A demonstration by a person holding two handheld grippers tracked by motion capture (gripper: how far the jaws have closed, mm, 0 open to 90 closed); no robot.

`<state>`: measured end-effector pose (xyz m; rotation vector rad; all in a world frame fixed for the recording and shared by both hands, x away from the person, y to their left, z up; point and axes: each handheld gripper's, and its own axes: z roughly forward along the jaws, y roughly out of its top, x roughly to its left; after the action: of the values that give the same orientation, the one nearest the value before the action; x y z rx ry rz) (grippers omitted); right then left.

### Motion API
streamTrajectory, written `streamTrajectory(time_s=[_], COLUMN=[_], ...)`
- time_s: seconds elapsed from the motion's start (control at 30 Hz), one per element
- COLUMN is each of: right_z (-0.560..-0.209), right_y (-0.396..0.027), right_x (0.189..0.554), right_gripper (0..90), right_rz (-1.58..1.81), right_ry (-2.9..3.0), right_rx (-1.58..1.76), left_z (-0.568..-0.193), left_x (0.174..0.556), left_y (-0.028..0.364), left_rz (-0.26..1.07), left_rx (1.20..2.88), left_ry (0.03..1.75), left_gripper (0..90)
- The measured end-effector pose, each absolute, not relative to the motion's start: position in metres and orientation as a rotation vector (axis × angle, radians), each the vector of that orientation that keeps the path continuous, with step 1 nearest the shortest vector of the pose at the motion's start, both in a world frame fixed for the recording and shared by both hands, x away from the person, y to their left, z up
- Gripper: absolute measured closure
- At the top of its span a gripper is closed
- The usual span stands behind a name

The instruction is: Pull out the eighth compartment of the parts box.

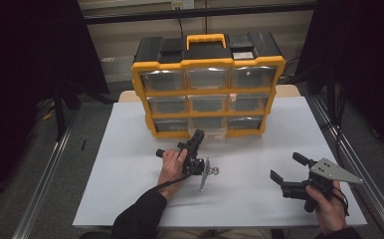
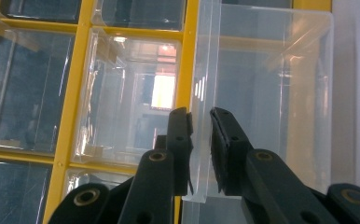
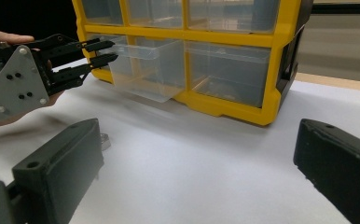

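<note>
the left tool (image 2: 200, 154) pinches the front lip of the clear plastic drawer (image 3: 143, 70), pulled partway out of the yellow-framed organiser cabinet (image 1: 207, 84) on the white worktop (image 1: 130, 149); the right tool (image 1: 285, 169) rests spread, well apart from the cabinet, dark room around.

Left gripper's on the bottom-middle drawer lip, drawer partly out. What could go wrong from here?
1. The left gripper pinches only the thin front lip of the clear drawer; the pads may slip off it under a pull.
2. The drawer already juts out of the organizer; pulled much further, it could come free and tip.
3. Nothing braces the organizer: the right gripper sits open, apart from it, so a hard tug might slide it along the table.
</note>
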<state>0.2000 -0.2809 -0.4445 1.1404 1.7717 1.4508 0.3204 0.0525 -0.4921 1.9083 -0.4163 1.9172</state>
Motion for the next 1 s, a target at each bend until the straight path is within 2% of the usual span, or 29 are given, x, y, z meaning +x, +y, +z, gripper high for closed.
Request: streamTrajectory(time_s=[0.13, 0.17, 0.3, 0.33, 1.0], right_z=[-0.445, -0.445, -0.445, -0.445, -0.444], right_y=[-0.281, -0.281, -0.281, -0.281, -0.281], right_x=[0.2, 0.2, 0.2, 0.2, 0.199], right_gripper=[1.3, 1.3, 1.3, 1.3, 1.3], right_rz=[1.453, 1.453, 1.45, 1.449, 1.45], right_ry=[1.771, 1.773, 1.771, 1.772, 1.772], right_rx=[1.14, 1.138, 1.139, 1.138, 1.137], left_z=[-0.49, -0.492, -0.491, -0.494, -0.492], left_x=[0.316, 0.317, 0.312, 0.312, 0.299], left_y=[0.053, 0.053, 0.055, 0.054, 0.057], left_rz=[1.923, 1.89, 1.916, 1.866, 1.873], left_rx=[1.922, 1.897, 1.904, 1.875, 1.872], left_ry=[-0.421, -0.414, -0.436, -0.415, -0.433], left_gripper=[78.6, 78.6, 78.6, 78.6, 78.7])
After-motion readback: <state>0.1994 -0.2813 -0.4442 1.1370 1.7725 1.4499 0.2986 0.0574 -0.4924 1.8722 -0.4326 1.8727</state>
